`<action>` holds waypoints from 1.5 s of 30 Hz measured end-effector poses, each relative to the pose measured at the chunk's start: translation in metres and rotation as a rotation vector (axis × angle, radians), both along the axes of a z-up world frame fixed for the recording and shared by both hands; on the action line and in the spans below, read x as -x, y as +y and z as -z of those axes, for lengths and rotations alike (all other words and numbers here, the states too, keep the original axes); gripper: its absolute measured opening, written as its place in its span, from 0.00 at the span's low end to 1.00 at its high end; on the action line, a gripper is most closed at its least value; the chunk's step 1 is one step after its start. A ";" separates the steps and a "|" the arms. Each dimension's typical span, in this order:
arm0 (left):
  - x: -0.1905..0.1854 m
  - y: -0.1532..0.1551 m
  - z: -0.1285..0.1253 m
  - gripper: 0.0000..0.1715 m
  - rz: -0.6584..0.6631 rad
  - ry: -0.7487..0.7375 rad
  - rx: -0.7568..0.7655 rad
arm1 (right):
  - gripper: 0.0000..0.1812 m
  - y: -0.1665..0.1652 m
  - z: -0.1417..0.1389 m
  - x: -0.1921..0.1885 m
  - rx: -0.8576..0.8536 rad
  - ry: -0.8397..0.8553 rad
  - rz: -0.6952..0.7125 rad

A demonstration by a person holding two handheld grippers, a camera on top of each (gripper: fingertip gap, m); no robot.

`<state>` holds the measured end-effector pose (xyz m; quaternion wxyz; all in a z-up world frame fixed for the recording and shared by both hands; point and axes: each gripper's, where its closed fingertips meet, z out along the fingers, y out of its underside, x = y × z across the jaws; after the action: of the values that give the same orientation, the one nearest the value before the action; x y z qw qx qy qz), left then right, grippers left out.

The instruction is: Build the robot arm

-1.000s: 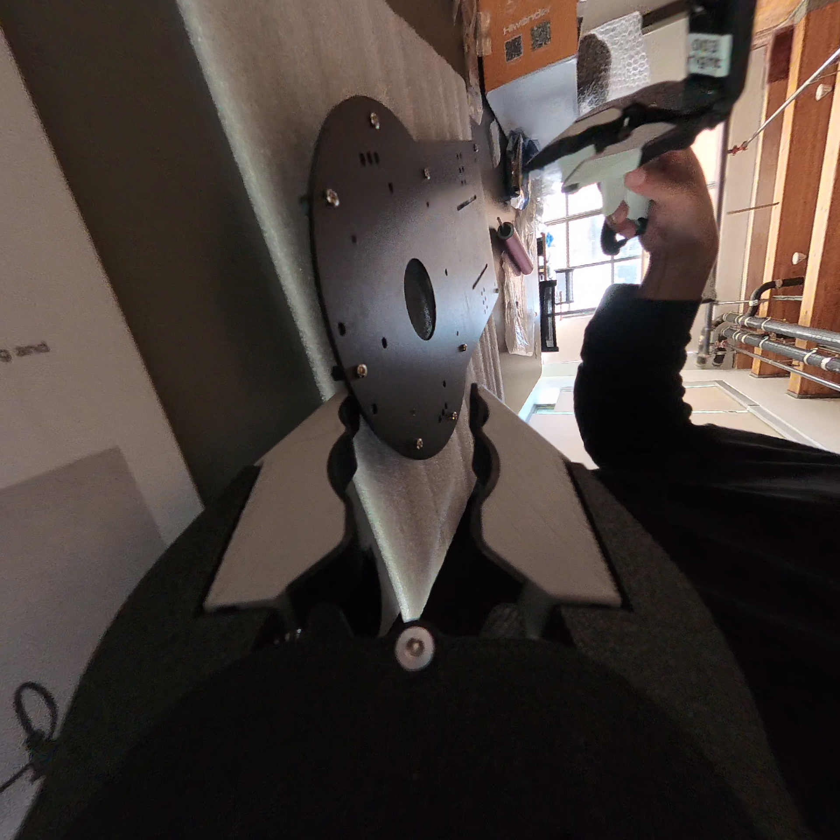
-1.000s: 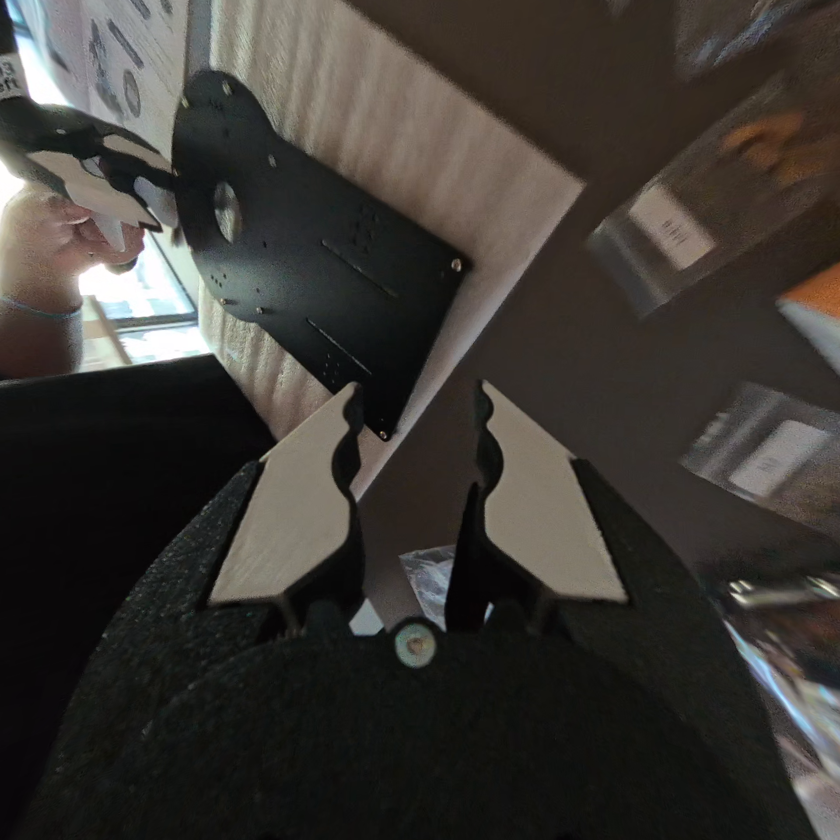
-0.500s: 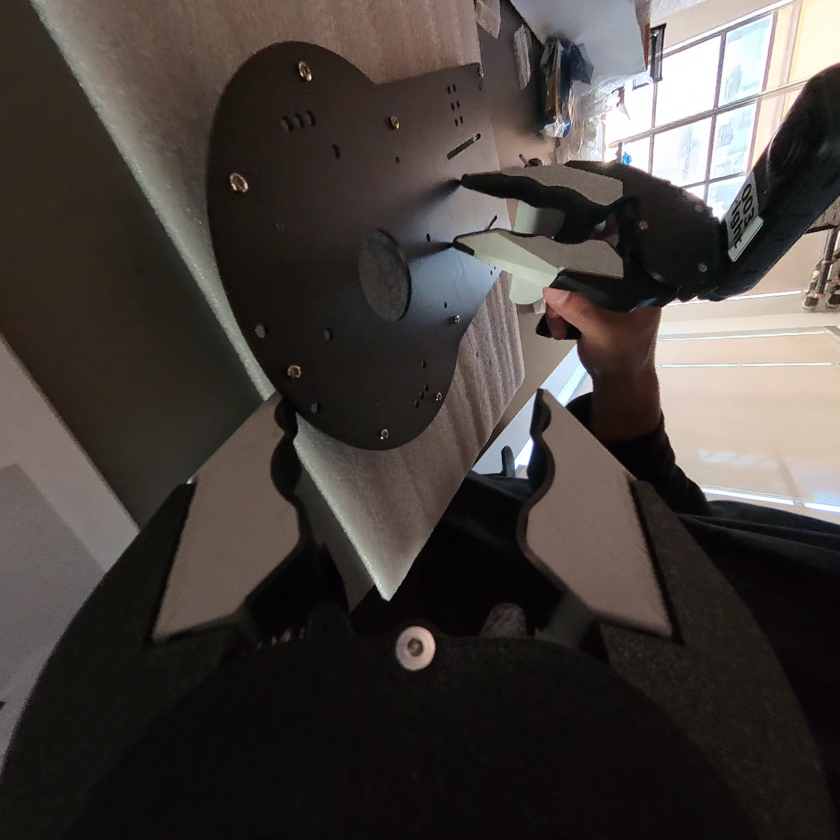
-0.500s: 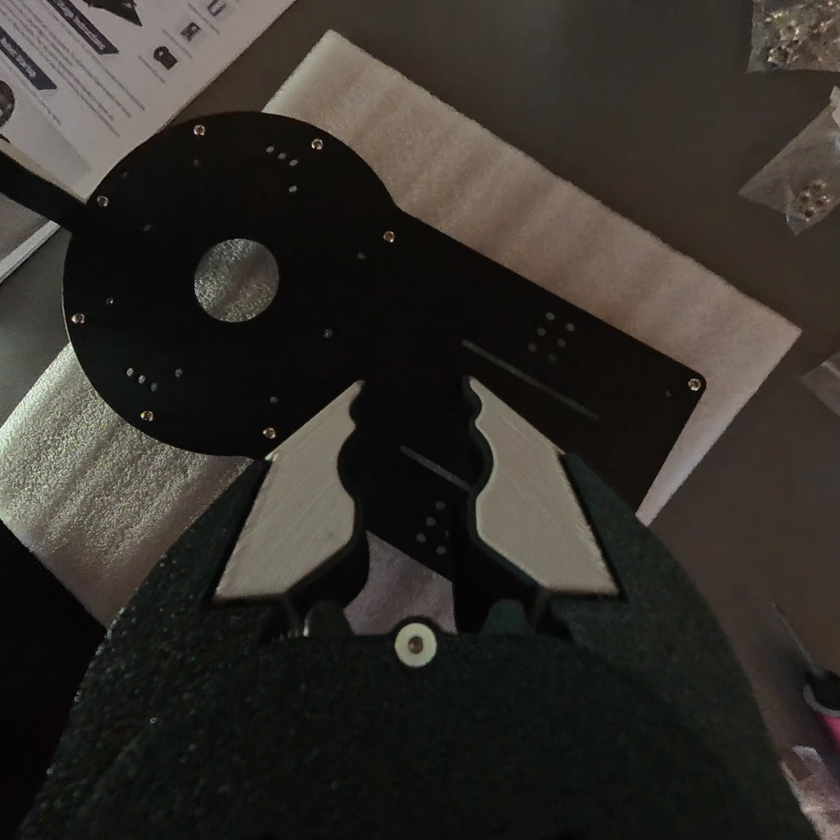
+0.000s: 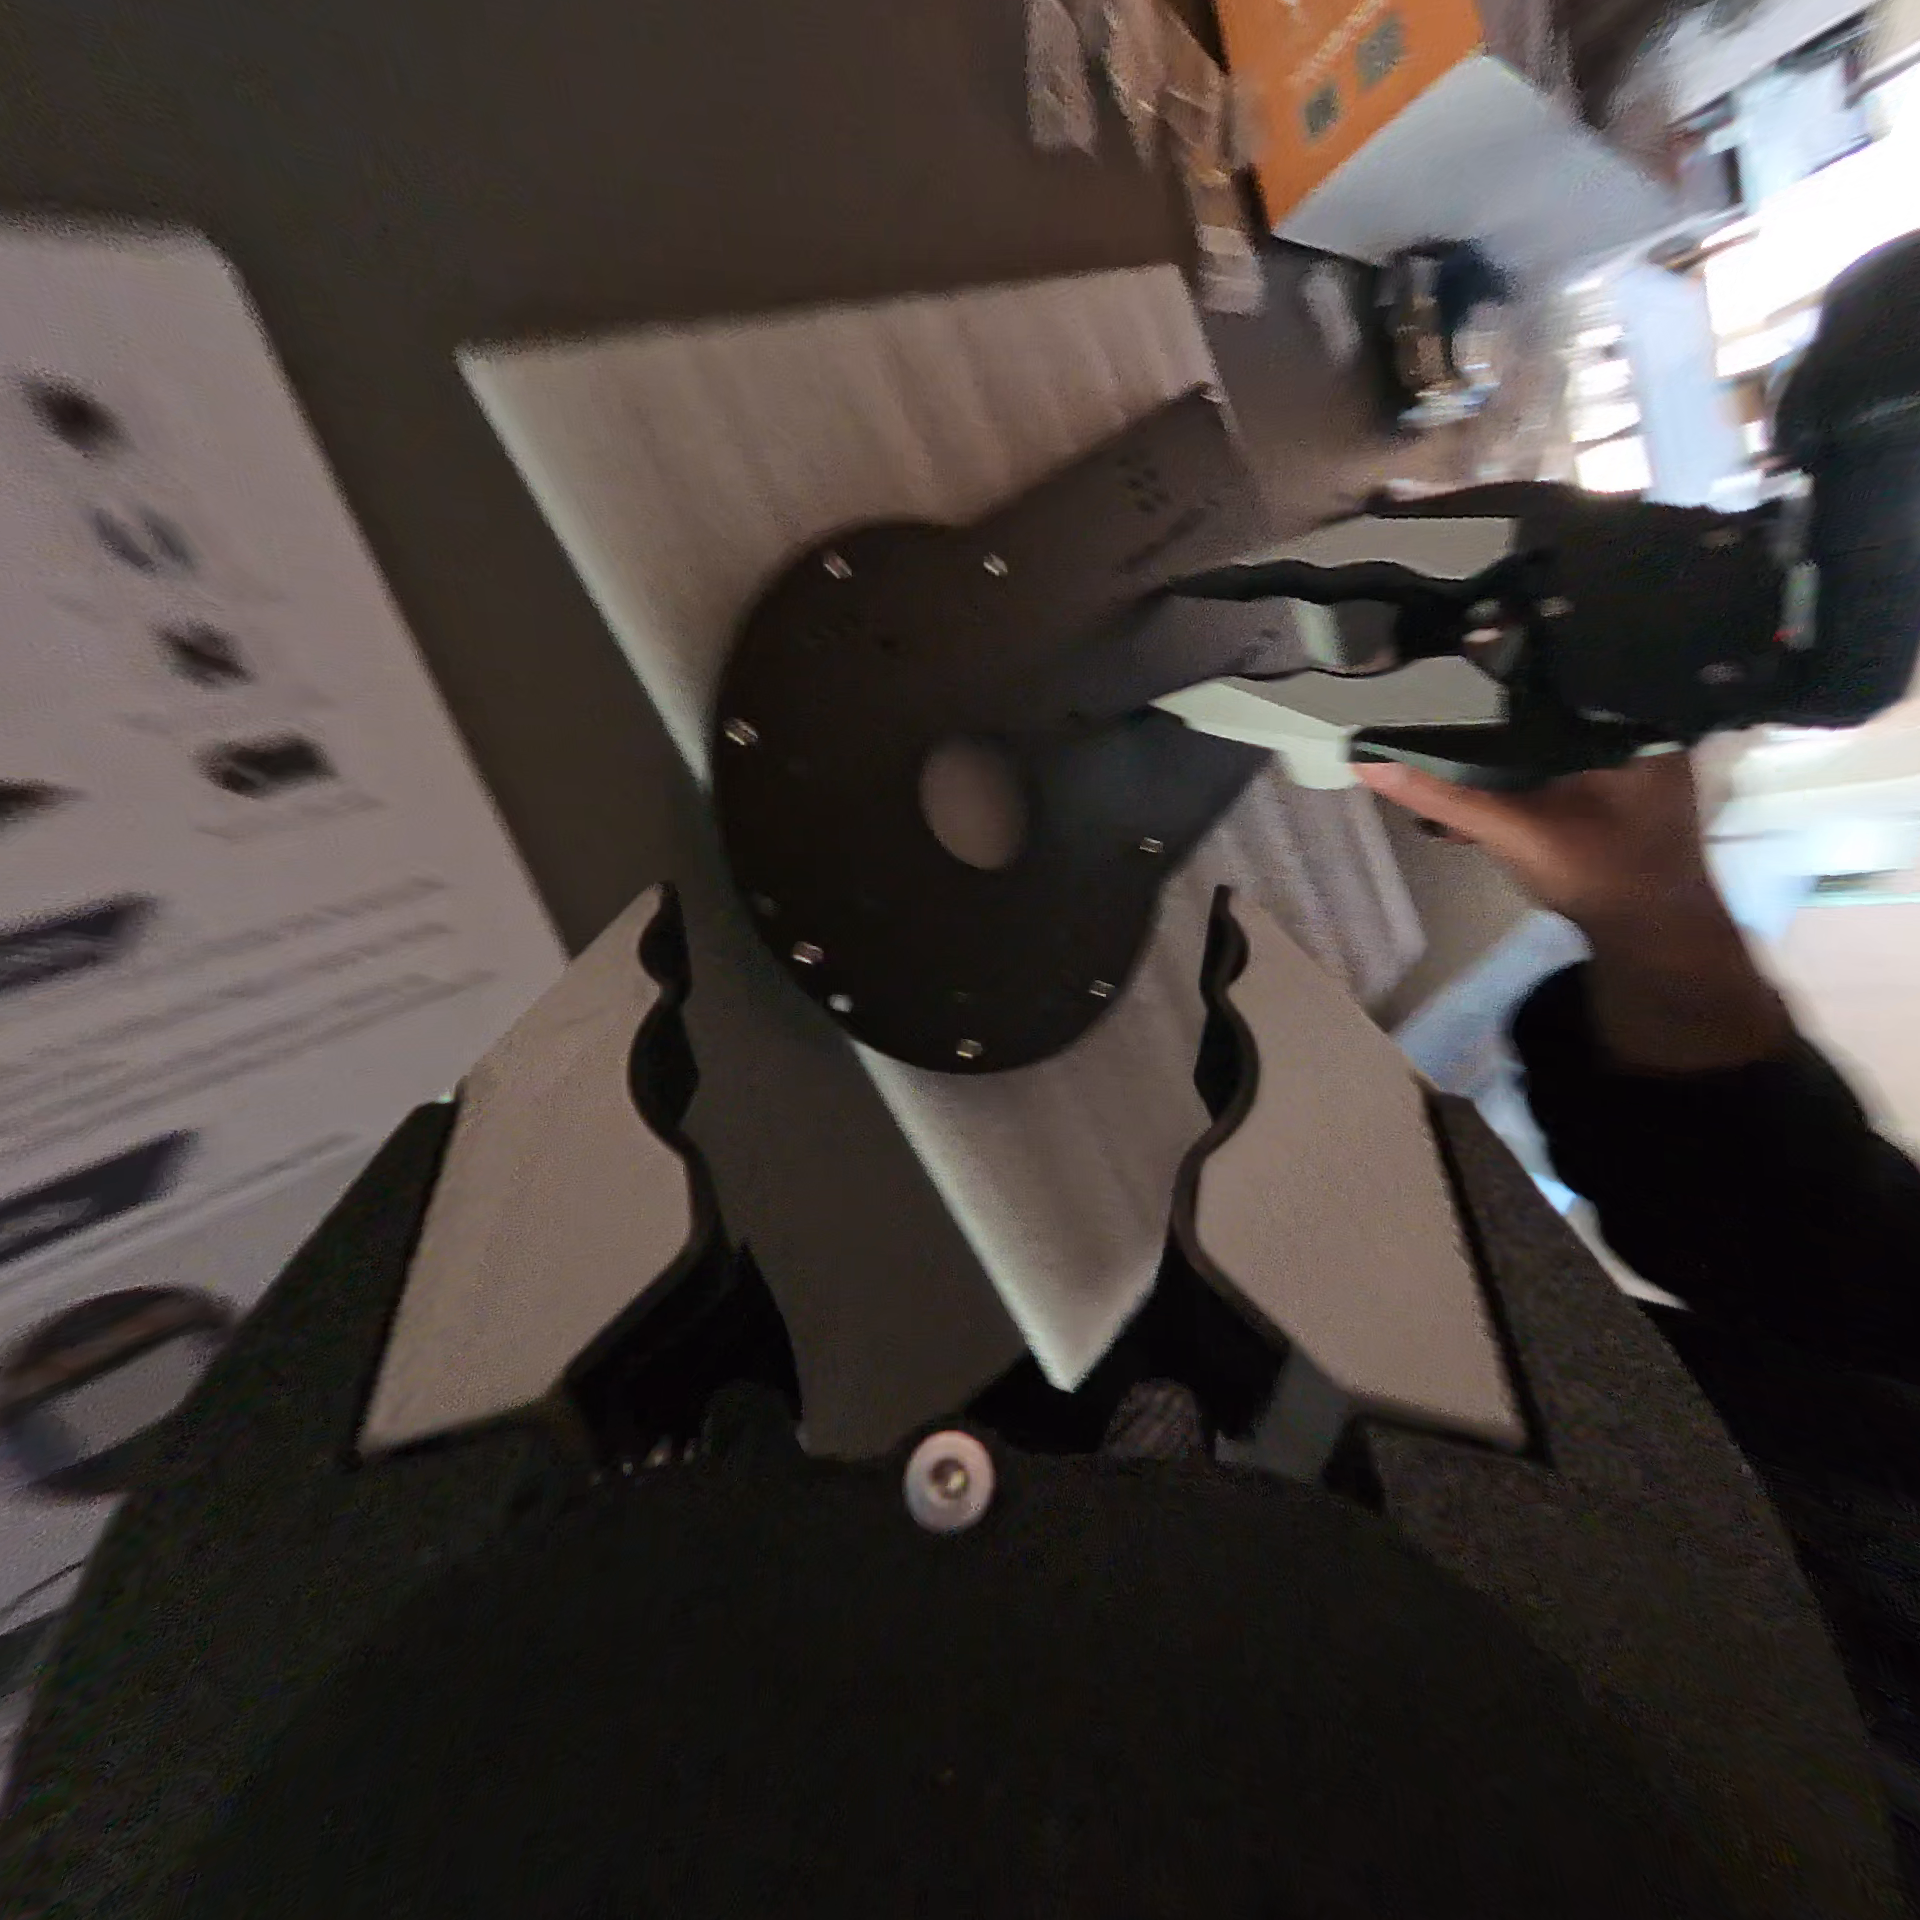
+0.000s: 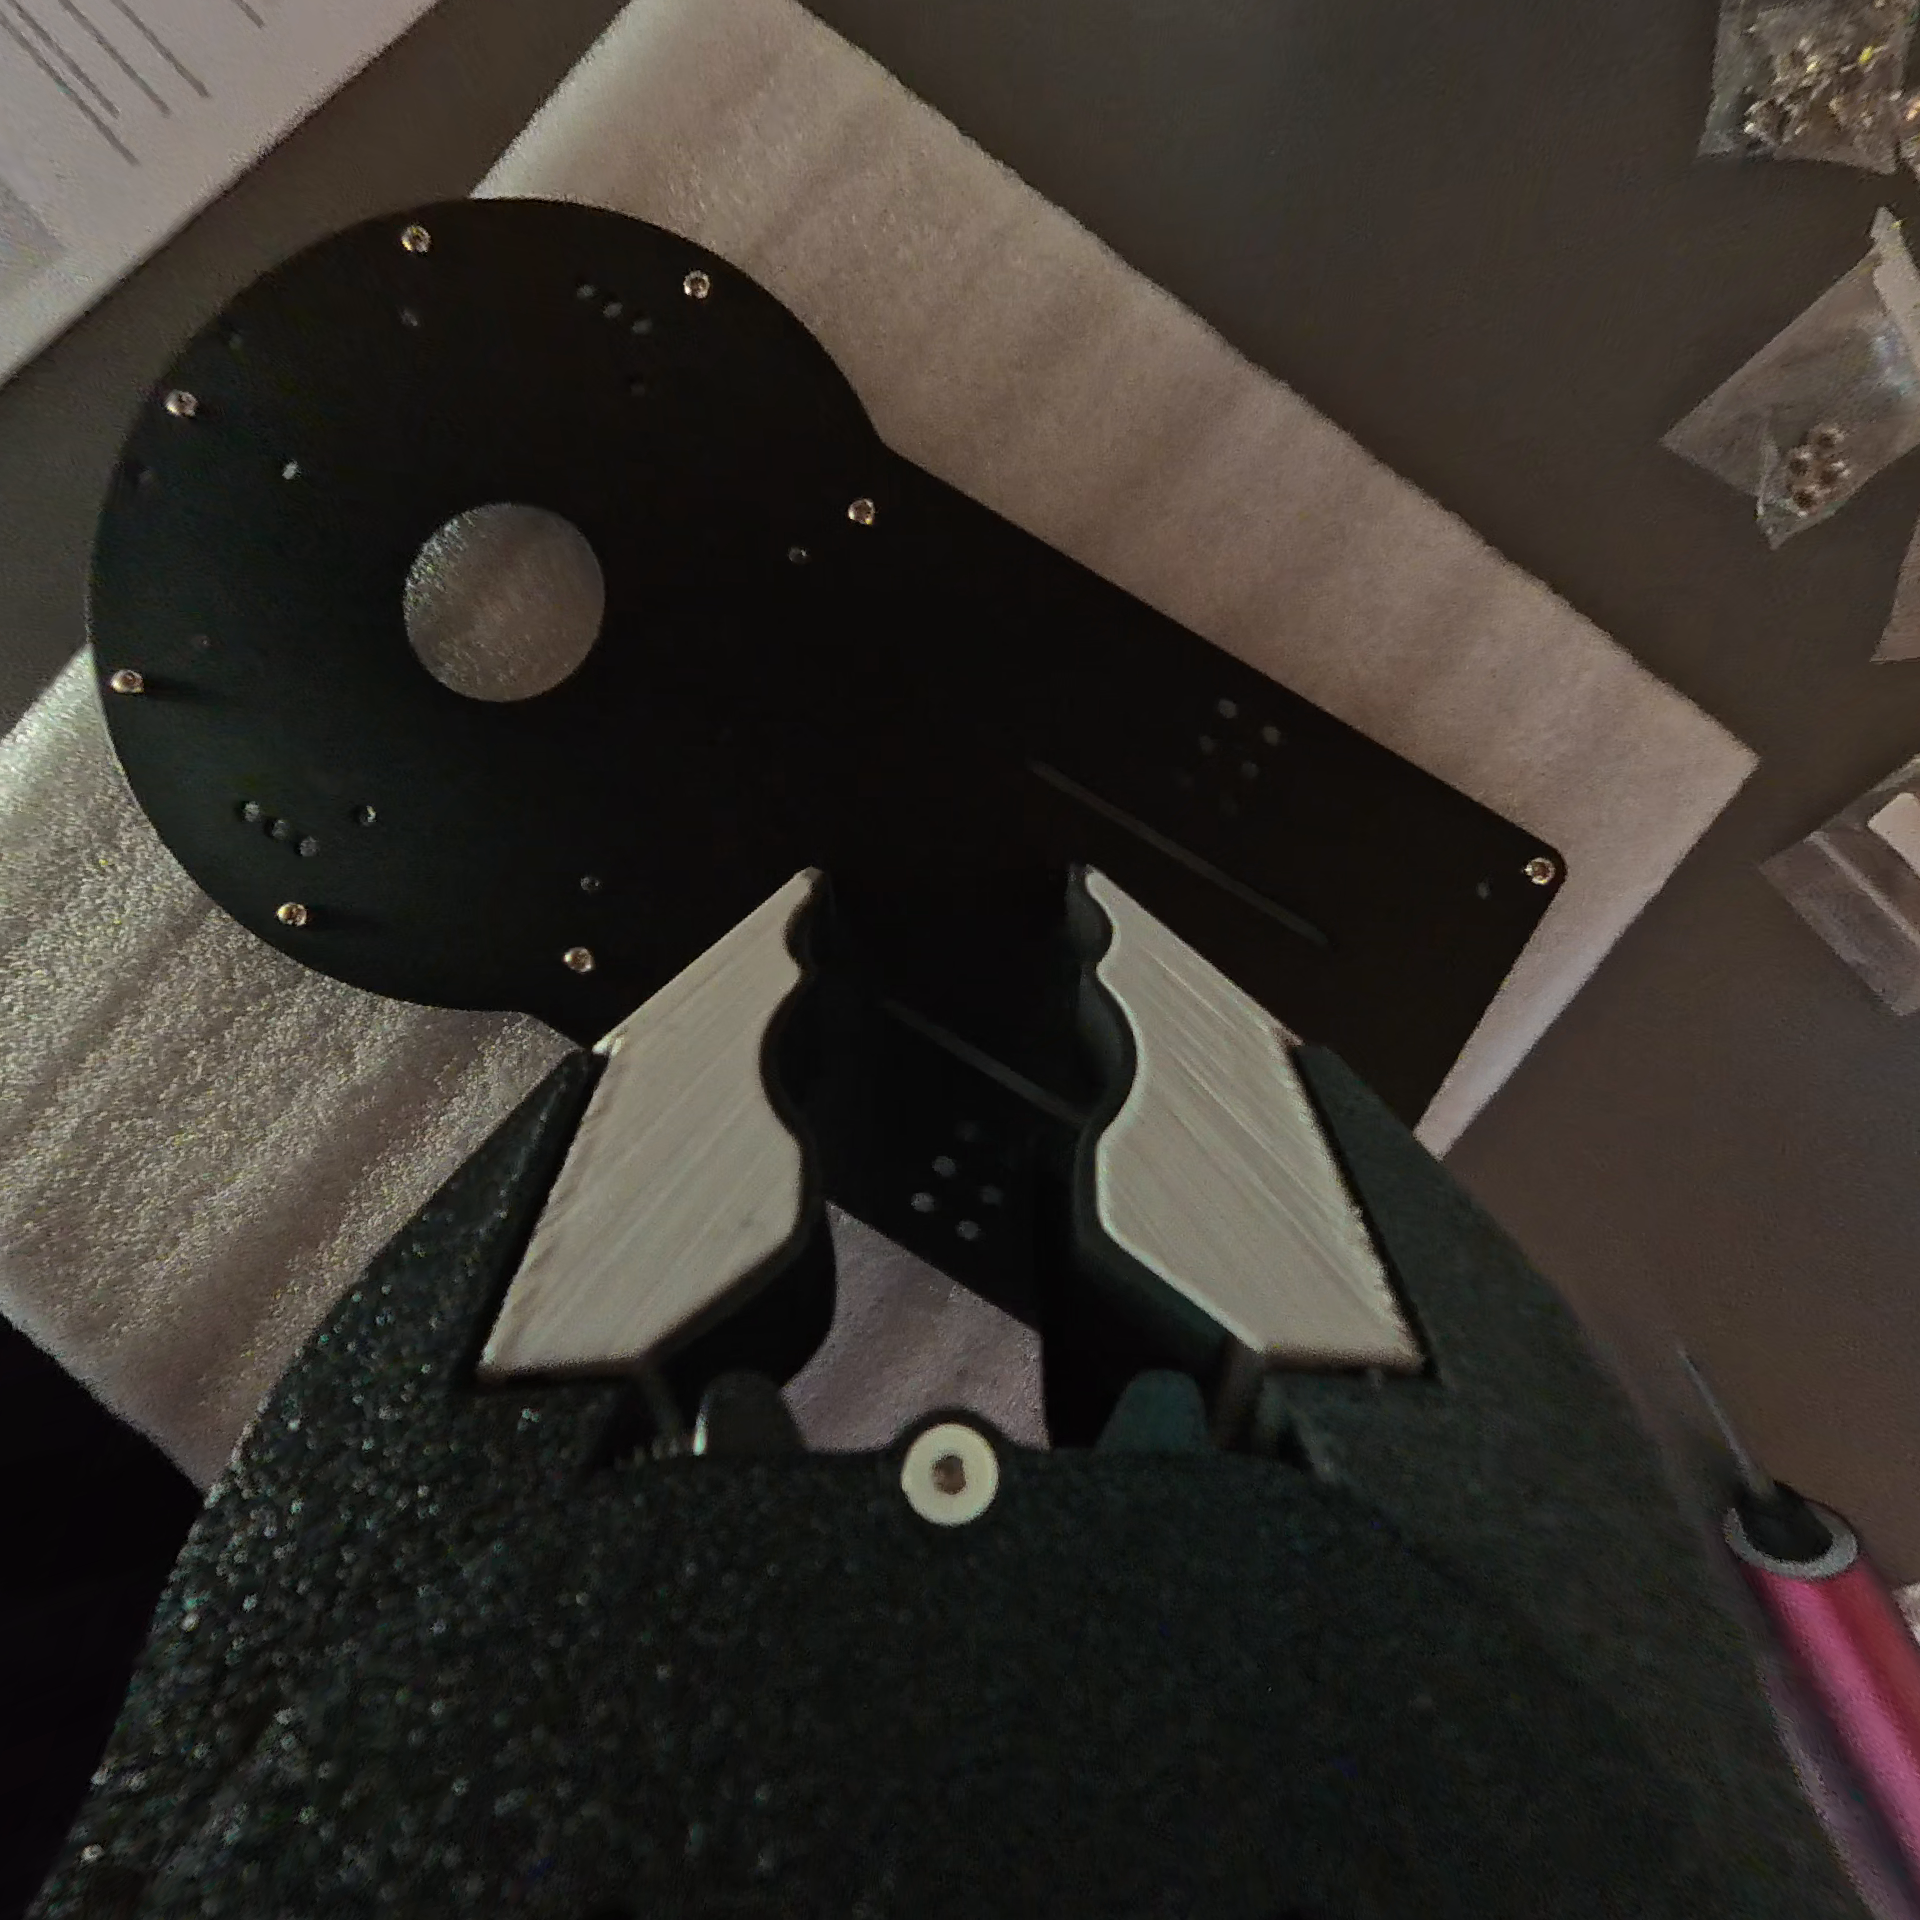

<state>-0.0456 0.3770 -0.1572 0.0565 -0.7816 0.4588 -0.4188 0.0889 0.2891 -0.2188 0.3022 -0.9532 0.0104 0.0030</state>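
While the flat black metal plate with a round end and central hole (image 6: pixel 665 623) lies on the white foam sheet (image 6: pixel 1195 416) near the table's edge, apparently stiff, thin and best pinched at its rim, the right gripper (image 6: pixel 948 914) hangs spread over its neck and the left gripper (image 5: pixel 940 925) gapes empty beside its round end.
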 end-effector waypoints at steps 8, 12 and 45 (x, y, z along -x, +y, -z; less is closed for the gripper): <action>0.008 -0.006 -0.050 0.43 -0.107 -0.058 -0.596 | 0.25 -0.016 -0.015 -0.006 -0.085 0.007 -0.010; 0.025 -0.023 -0.057 0.43 -0.240 -0.061 -0.821 | 0.24 -0.034 -0.026 -0.005 -0.108 0.009 -0.036; 0.256 0.062 -0.037 0.42 -0.679 -0.121 -0.691 | 0.19 -0.063 -0.101 0.141 -0.585 0.121 0.014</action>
<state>-0.3016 0.4392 -0.1206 0.4726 -0.7968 0.2860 -0.2449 -0.0523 0.2265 -0.1178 0.5629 -0.8236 0.0336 0.0604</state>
